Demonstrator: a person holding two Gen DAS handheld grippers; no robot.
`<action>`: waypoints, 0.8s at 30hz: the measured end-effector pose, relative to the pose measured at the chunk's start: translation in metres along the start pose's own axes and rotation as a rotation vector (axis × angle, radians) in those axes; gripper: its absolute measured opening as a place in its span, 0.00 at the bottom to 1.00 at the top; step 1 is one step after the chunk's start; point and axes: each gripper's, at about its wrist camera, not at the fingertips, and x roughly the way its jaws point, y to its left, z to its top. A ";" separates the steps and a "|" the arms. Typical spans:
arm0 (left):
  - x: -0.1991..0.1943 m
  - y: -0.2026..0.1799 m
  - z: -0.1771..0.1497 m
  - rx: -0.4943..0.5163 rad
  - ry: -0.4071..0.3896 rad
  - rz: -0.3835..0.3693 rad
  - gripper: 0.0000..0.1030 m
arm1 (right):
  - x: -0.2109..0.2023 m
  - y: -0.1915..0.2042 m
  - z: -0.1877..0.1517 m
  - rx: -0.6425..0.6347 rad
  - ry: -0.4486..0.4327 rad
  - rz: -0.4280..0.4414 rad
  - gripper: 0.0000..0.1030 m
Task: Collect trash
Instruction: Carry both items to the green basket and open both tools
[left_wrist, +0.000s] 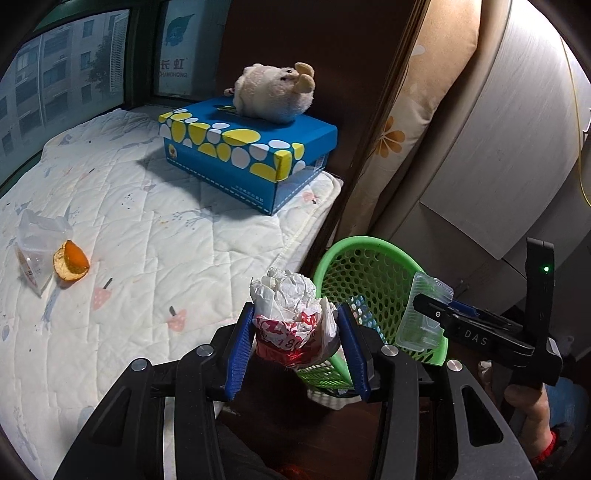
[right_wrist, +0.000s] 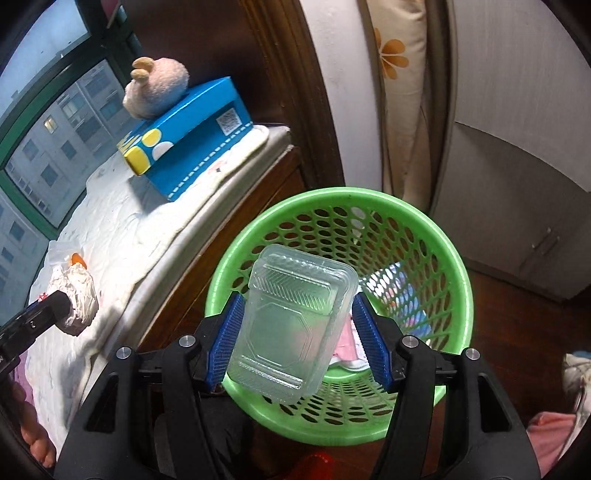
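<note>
The left tool (left_wrist: 295, 343) pinches one crumpled wad of white paper with red print (left_wrist: 291, 314) between its two ribbed blue pads, the wad bulging above the fingertips and held just beside the rim of the green basket (left_wrist: 354, 258), over the edge of the bed. The right tool (right_wrist: 295, 336) pinches one clear plastic clamshell box (right_wrist: 291, 321), rectangular with rounded corners and ridged lid panels, its long sides pressed by the blue pads; it hangs tilted directly over the open mouth of the round, perforated green plastic basket (right_wrist: 458, 280), which holds some pink, white and blue scraps at its bottom. Seen from the left wrist, the right tool (left_wrist: 428, 306) reaches in from the right with the clamshell (left_wrist: 424, 321) over the basket's near rim, and bare fingers (left_wrist: 528, 410) grip its handle below. On the quilted white bed cover (left_wrist: 147, 206) lie one orange peel piece (left_wrist: 71, 260) and one clear plastic container (left_wrist: 35, 251), touching each other, well apart from the basket. Farther back sits one blue cardboard box with yellow and white spots (left_wrist: 243, 155), and one fuzzy cream plush toy (left_wrist: 277, 92) rests on top of it.
</note>
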 end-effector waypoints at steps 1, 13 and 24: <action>0.002 -0.004 0.000 0.005 0.002 -0.004 0.43 | 0.000 -0.003 -0.001 0.005 0.000 -0.002 0.60; 0.028 -0.039 0.004 0.048 0.043 -0.049 0.43 | -0.007 -0.029 0.000 0.054 -0.018 -0.024 0.61; 0.055 -0.065 0.006 0.070 0.088 -0.085 0.43 | -0.031 -0.049 -0.002 0.073 -0.070 -0.055 0.66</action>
